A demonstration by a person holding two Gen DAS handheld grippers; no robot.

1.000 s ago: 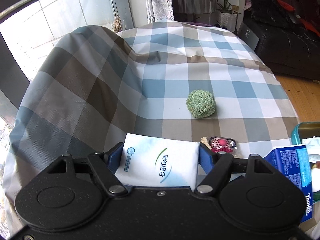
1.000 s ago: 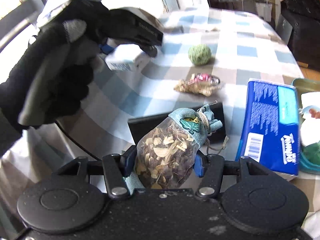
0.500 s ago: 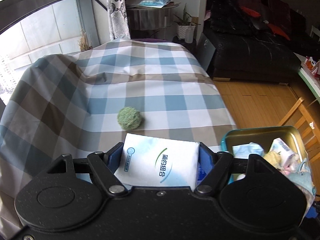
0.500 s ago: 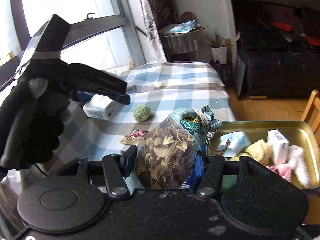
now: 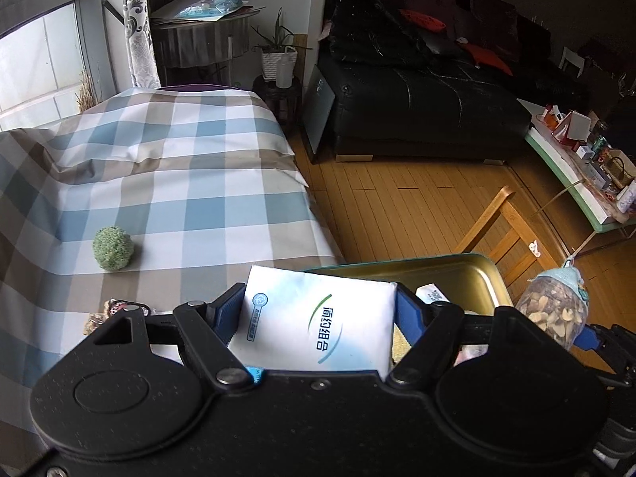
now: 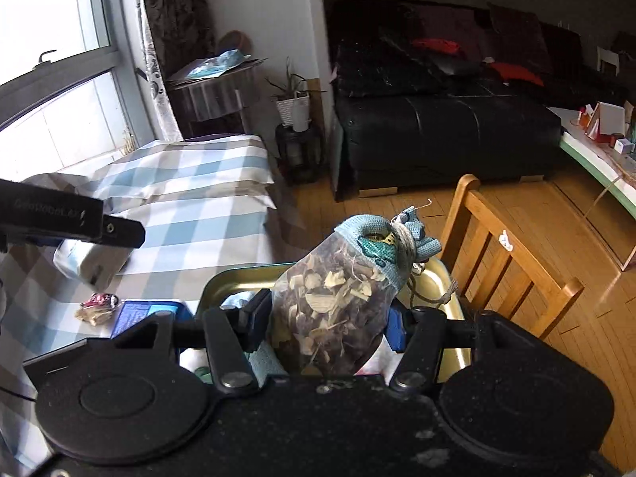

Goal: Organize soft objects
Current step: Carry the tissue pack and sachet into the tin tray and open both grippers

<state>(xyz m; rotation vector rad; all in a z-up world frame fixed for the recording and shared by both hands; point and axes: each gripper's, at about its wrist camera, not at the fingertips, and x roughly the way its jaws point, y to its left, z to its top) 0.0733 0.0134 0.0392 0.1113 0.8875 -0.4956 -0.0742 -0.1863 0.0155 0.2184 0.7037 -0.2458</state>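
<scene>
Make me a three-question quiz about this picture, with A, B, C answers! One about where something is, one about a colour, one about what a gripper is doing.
1. Where is the green ball?
A. In the tin
B. On the checked cloth
C. On the floor

2. What colour is the chair?
A. Wooden brown
B. White
C. Blue

3. What is the right gripper doing?
A. Standing open with nothing in it
B. Clamped on a ball
C. Holding a bag of dried bits

Answers:
1 B: the ball sits on the checked cloth, away from the tin.
2 A: its slats are bare brown wood.
3 C: its jaws press the bag of dried bits from both sides.
</scene>
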